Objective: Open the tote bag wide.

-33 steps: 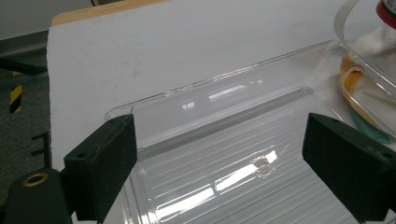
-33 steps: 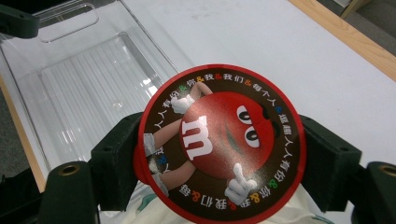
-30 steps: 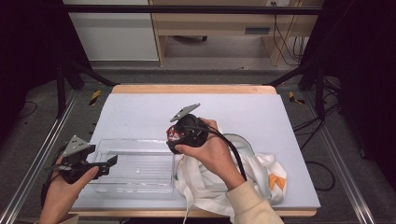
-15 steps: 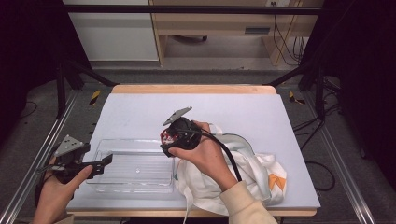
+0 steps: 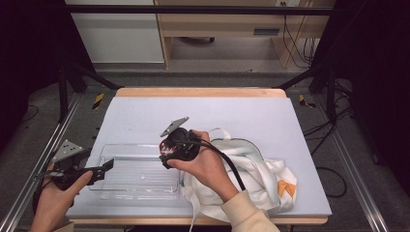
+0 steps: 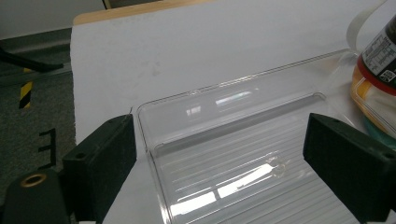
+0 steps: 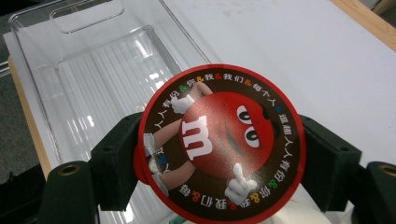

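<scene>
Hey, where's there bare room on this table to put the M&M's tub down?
The clear tray is bare inside, right below the M&M's tub clamped by the right gripper. The far half of the white mat, up to the wooden edge, is bare too. It is crowded near right, where the white bag lies bunched.

Clear tray [image 5: 140, 169] lies open; bag [image 5: 251, 179] crowds its side.

- High view: fixed above the near edge, facing forward and down over the whole white worktop [image 5: 241, 116].
- Left tool view: close and low, facing the clear ribbed plastic tray [image 6: 233, 163].
- Right tool view: close above the same tray [image 7: 93, 70], shared by all three.
</scene>
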Action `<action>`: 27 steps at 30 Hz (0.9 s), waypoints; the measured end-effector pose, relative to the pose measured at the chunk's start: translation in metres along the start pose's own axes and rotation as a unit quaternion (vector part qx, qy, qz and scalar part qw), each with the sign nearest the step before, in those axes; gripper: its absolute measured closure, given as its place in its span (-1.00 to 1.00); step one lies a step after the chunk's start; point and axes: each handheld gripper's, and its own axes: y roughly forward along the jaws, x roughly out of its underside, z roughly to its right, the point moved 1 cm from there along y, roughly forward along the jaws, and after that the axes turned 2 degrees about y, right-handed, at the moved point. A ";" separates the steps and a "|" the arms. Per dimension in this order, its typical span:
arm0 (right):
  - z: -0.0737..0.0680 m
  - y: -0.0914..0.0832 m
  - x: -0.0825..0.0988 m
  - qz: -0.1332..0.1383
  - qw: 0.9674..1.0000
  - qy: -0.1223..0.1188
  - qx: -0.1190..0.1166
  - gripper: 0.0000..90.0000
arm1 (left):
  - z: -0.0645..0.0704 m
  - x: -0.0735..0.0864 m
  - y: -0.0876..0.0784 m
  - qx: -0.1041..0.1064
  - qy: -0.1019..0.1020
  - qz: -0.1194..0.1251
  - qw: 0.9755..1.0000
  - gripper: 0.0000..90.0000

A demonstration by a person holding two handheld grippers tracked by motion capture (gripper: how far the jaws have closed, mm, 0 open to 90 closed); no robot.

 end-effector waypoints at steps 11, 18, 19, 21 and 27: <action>-0.013 0.009 -0.001 -0.002 1.000 -0.013 -0.011 -0.45 | -0.002 0.000 -0.001 -0.001 0.000 0.000 1.000 -0.79; -0.017 0.015 0.000 -0.007 1.000 -0.017 -0.015 -0.45 | -0.002 0.000 -0.001 0.000 0.000 -0.001 1.000 -0.79; -0.017 0.016 0.001 -0.009 1.000 -0.020 -0.017 -0.45 | -0.002 0.000 -0.001 0.000 -0.001 -0.001 1.000 -0.79; -0.019 0.018 0.002 -0.012 1.000 -0.020 -0.017 -0.45 | -0.002 0.001 -0.001 0.000 -0.001 -0.001 1.000 -0.79; -0.020 0.022 0.005 -0.020 0.999 -0.025 -0.018 -0.45 | -0.001 0.001 0.000 0.000 0.001 -0.003 1.000 -0.79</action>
